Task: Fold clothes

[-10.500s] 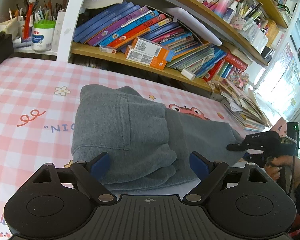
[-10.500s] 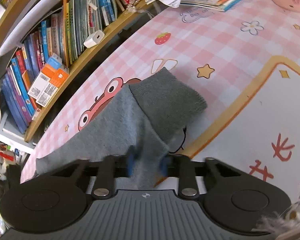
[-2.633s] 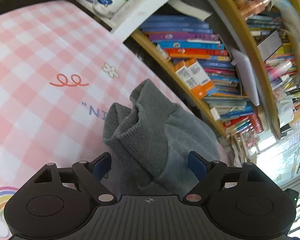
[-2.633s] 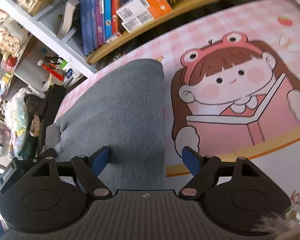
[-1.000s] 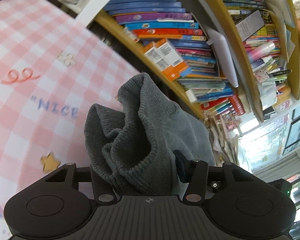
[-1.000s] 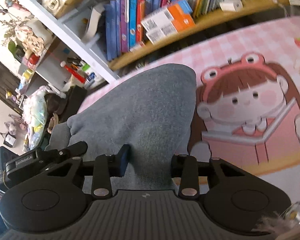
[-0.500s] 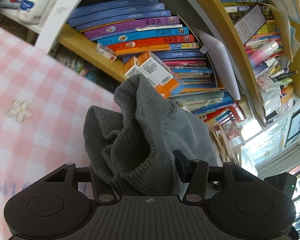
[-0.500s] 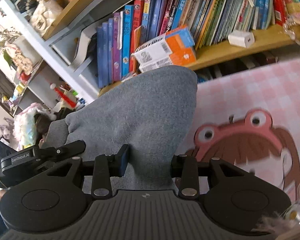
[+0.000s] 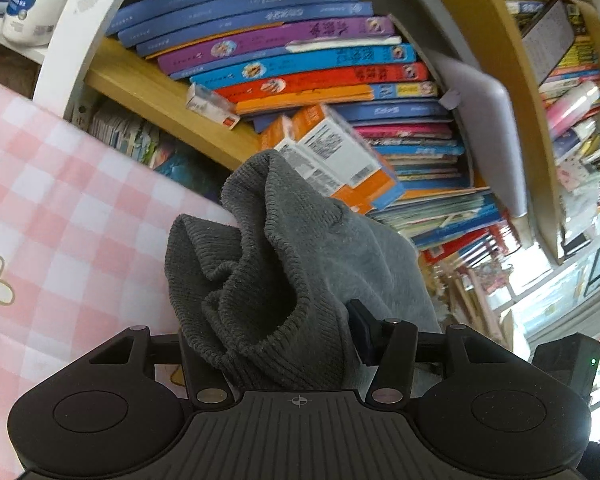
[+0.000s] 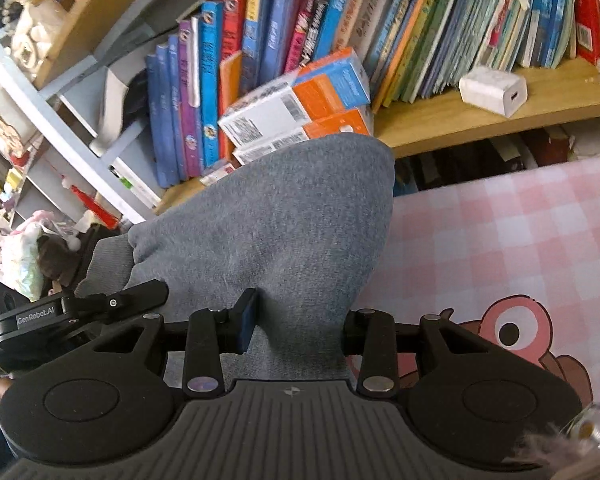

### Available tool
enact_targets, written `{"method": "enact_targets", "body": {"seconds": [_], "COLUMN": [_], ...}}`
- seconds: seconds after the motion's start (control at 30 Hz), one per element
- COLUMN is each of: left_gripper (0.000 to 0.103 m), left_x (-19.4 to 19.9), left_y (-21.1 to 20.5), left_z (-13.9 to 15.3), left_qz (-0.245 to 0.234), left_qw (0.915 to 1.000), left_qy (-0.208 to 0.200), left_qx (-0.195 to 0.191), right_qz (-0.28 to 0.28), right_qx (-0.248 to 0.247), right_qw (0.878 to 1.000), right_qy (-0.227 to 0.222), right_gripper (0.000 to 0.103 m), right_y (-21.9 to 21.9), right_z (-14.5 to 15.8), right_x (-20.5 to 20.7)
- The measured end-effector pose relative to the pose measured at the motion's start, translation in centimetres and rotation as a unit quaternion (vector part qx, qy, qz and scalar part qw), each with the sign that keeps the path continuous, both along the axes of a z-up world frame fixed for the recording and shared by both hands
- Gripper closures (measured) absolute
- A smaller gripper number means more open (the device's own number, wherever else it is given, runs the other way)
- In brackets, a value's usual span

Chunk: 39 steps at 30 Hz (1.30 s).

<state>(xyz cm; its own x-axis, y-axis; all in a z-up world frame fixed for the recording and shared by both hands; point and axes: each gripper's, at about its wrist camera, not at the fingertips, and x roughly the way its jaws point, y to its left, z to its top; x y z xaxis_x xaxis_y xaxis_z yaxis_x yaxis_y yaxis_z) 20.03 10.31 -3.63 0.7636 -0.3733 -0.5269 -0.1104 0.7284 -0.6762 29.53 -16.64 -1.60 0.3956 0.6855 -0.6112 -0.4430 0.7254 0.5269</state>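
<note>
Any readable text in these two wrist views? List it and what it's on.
"GenRobot.AI": on the left gripper, seen from the right wrist.
Book spines, orange box labels and barcodes, white jar label: too blurred to read.
Grey garment: no text visible.

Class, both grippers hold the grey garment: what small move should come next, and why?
Probably carry it forward and lower it flat onto the pink checked cloth. The left gripper pinches the grey garment at its bunched ribbed cuff, the right gripper grips a smooth fold, and it looks raised.
</note>
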Motion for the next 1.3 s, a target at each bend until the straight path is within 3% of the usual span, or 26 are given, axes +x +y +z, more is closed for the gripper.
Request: {"method": "enact_targets", "body": {"seconds": [0.1, 0.17, 0.27, 0.4, 0.8, 1.0, 1.3], "left_gripper": [0.05, 0.043, 0.024, 0.021, 0.019, 0.019, 0.017], "left_x": [0.1, -0.1, -0.6, -2.1, -9.3, -11.7, -14.7], "left_y": [0.1, 0.1, 0.2, 0.8, -0.7, -2.8, -5.4], "left_z": [-0.6, -0.8, -0.3, 0.6, 2.6, 3.3, 3.1], "left_qz": [0.003, 0.007, 0.019, 0.037, 0.036, 0.027, 0.027], "left_qw": [1.0, 0.9999, 0.9995, 0.9989, 0.9966, 0.9932, 0.9843], "left_qy": [0.003, -0.001, -0.006, -0.009, -0.015, -0.009, 0.004], "left_qx": [0.003, 0.008, 0.022, 0.029, 0.073, 0.113, 0.174], "right_qz": [-0.003, -0.008, -0.021, -0.036, -0.076, -0.088, -0.098], "right_qx": [-0.004, -0.002, -0.015, -0.032, -0.056, -0.068, -0.119], "right_qw": [1.0, 1.0, 1.0, 0.998, 0.994, 0.993, 0.985], "right_qy": [0.009, 0.007, -0.008, -0.036, -0.051, -0.047, -0.076], "right_gripper": [0.065, 0.061, 0.042, 0.026, 0.021, 0.019, 0.013], "right_y": [0.0, -0.1, -0.2, -0.7, -2.7, -3.1, -3.4], "right_z": [-0.9, -1.1, -0.7, 0.3, 1.7, 1.5, 1.4], "right_x": [0.2, 0.0, -0.5, -1.8, -9.5, -13.6, -18.6]}}
